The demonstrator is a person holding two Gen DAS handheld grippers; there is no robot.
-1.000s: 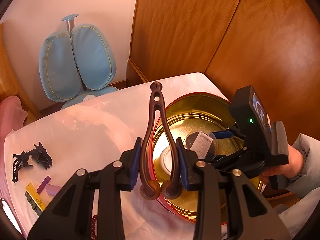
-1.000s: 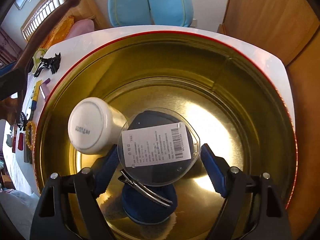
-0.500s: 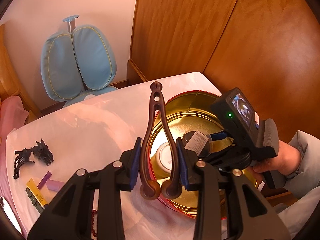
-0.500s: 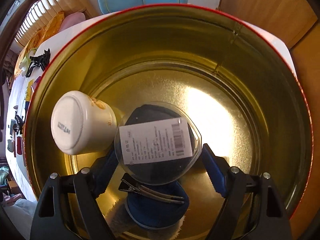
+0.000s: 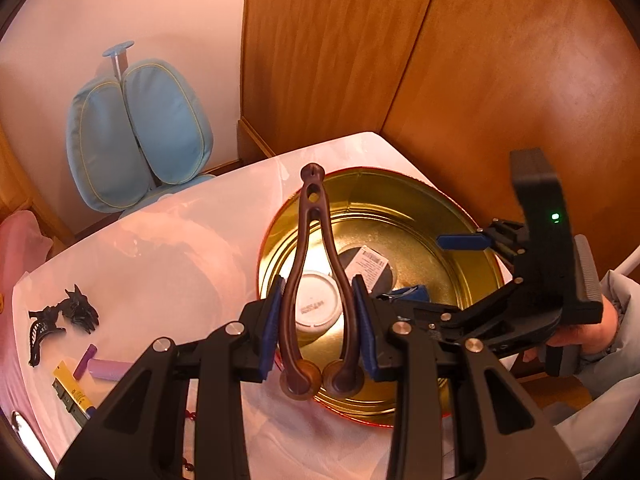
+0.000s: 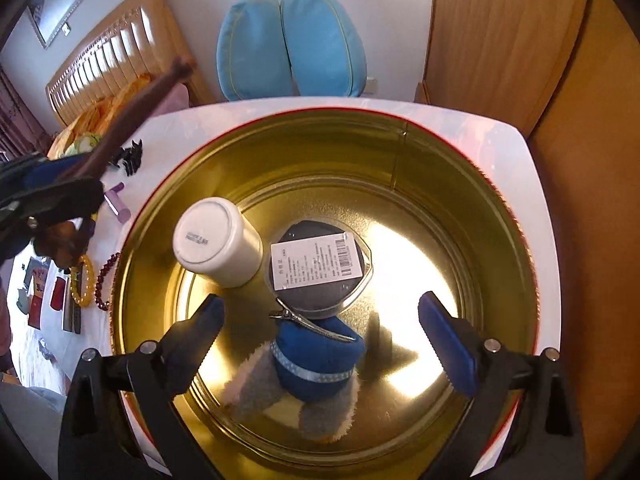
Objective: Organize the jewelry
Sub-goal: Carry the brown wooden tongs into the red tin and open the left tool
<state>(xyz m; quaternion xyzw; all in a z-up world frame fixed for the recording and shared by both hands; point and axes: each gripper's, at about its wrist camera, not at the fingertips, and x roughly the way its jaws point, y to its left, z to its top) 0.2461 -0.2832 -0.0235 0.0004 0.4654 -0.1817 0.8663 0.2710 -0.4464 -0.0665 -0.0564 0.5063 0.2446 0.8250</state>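
Left gripper (image 5: 318,330) pinching hairband (image 5: 316,280) beside tin (image 5: 476,240); right gripper (image 6: 320,330) opening, empty, above tin; lower hairband in clear of jar (image 6: 218,242).

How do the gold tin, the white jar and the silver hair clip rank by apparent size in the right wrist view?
Largest to smallest:
1. gold tin
2. white jar
3. silver hair clip

- Left gripper (image 5: 318,334) tilts steeply down, blue pads clamped on a brown clip (image 5: 316,280)
- Right gripper (image 6: 320,334) points down, jaws opening, nothing between them
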